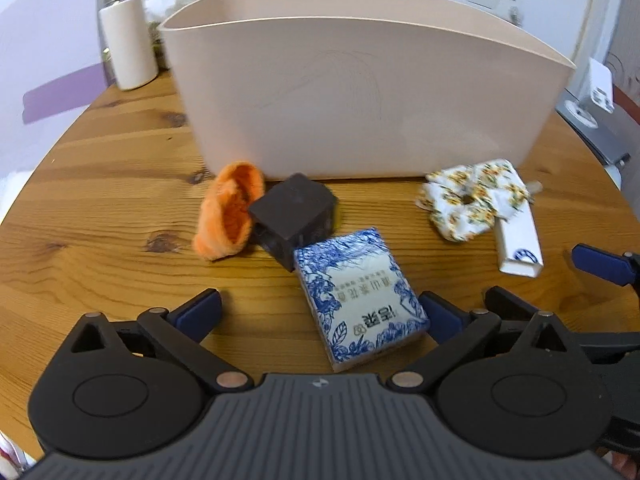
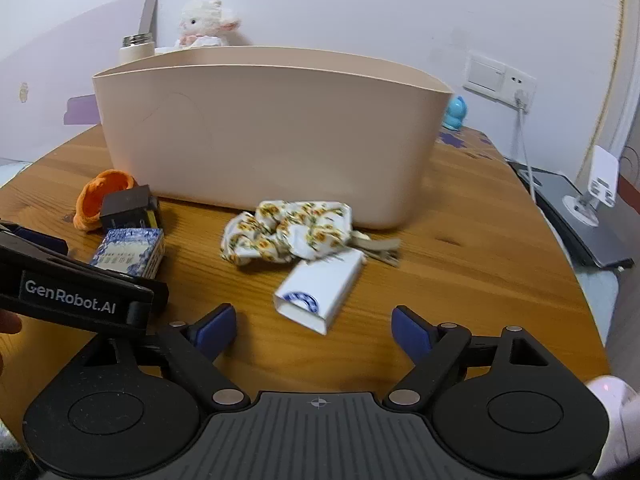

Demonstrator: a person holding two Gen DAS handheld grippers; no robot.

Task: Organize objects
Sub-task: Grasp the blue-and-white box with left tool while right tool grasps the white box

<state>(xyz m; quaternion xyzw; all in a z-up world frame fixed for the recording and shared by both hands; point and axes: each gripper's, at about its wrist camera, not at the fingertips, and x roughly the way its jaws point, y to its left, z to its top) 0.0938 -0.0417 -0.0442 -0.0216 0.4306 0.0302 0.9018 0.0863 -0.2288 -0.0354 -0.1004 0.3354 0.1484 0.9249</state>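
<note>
On the round wooden table [image 1: 100, 200] stands a large beige bin [image 1: 360, 100]. In front of it lie an orange knitted piece [image 1: 228, 216], a dark cube [image 1: 296, 216], a blue-and-white patterned box [image 1: 360, 300], a floral scrunchie [image 1: 472, 200] and a white box [image 1: 518, 240]. My left gripper [image 1: 320, 308] is open wide, and the patterned box lies between its fingers, close to the right one. My right gripper [image 2: 312, 322] is open with its fingertips just short of the white box [image 2: 320, 292], which lies partly under the scrunchie [image 2: 288, 232].
A white flask [image 1: 128, 40] and a plush toy [image 2: 204, 22] stand behind the bin's left end, and a blue figure [image 2: 454, 114] behind its right end. A grey device [image 2: 580, 216] with a white stand [image 2: 600, 184] sits off the table's right edge. The left gripper's black body [image 2: 80, 292] crosses the right wrist view.
</note>
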